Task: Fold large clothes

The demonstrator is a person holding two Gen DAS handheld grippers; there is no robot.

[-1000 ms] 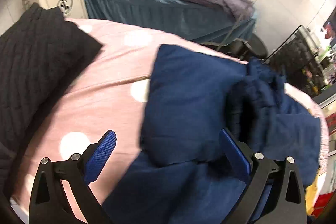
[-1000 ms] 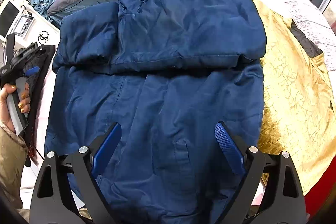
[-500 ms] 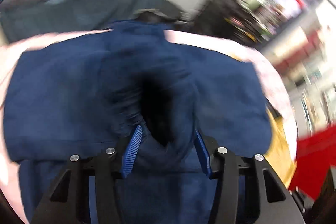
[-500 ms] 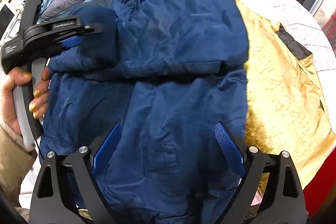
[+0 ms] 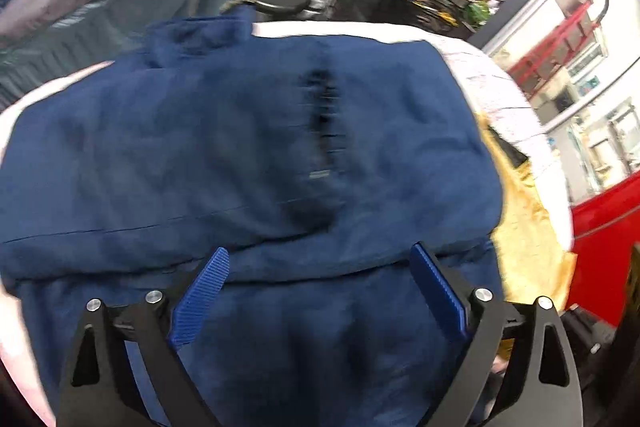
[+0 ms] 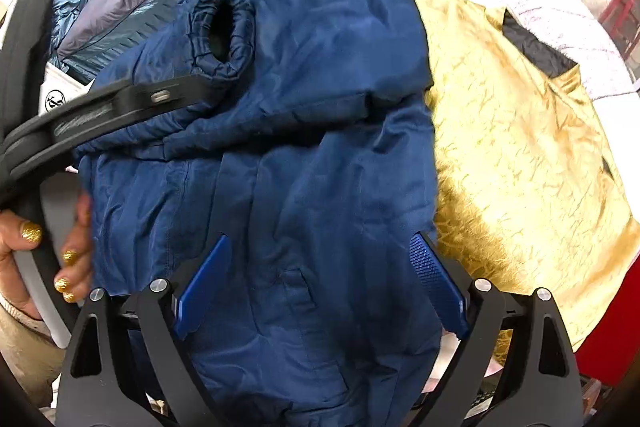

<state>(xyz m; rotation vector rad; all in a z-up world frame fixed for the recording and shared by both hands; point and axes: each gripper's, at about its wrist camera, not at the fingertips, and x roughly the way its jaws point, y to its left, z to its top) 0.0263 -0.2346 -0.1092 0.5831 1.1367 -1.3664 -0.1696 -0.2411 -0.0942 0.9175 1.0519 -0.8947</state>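
Item one: navy jacket [image 6: 304, 155], which we find spread on the bed, its upper part folded down over the body, one elastic cuff [image 6: 222, 31] lying on top at the left. Beside it on the right lies a gold garment [image 6: 520, 155], touching the jacket's edge.

Item two: our left gripper [image 5: 320, 279], jaws spread wide, hovering over the fold line with nothing between its blue pads [image 5: 200, 297]; in the right wrist view we see its black body at the jacket's left edge.

Item three: our right gripper [image 6: 320, 279], likewise released, poised above the jacket's lower body.
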